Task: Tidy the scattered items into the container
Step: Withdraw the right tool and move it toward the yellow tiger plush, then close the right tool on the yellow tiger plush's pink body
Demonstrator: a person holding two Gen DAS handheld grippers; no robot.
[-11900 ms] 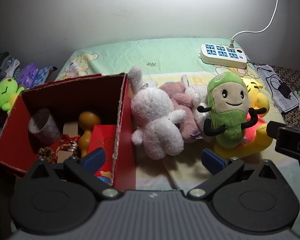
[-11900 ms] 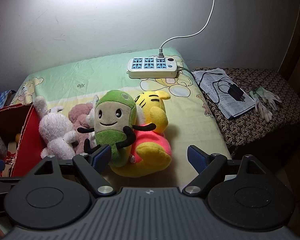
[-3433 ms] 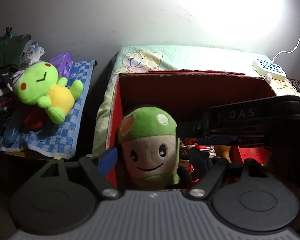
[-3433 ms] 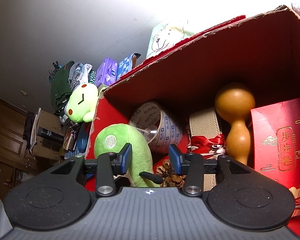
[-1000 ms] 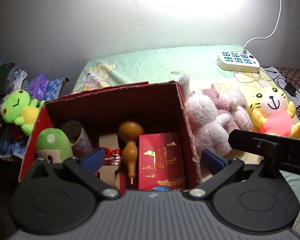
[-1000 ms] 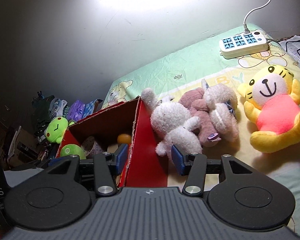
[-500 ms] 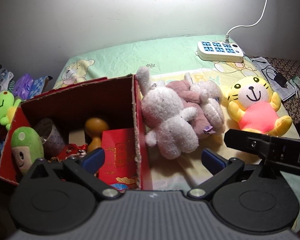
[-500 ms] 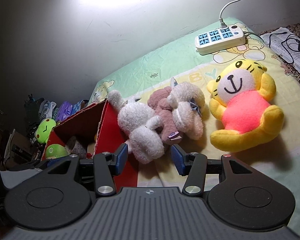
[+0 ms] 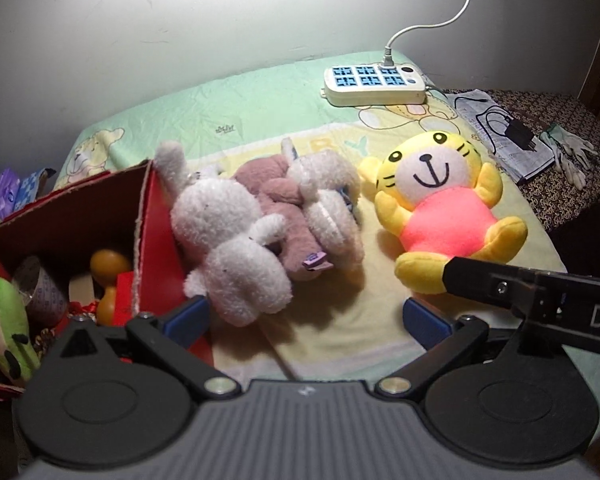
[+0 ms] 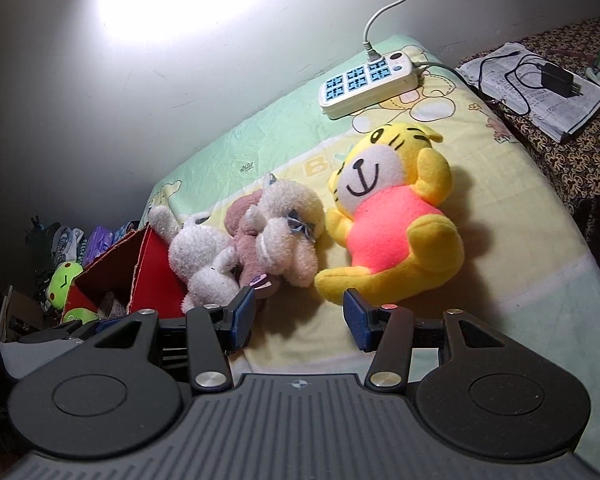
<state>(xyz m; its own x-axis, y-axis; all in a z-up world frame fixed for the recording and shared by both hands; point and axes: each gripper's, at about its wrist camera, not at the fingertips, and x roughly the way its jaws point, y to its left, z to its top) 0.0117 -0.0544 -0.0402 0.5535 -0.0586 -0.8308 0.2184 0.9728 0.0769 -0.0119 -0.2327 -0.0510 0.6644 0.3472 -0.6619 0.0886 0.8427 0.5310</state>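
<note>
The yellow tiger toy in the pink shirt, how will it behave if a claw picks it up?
The yellow tiger toy looks plush and stuffed, so probably light and squashy under the pads. Its limbs would likely droop. Lying flat on the bedsheet, it seems unlikely to roll.

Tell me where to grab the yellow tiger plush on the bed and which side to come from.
Probably the yellow tiger plush by its pink belly, from above: it lies face up, its near side is clear, and the right gripper stands open and empty just short of its foot.
</note>
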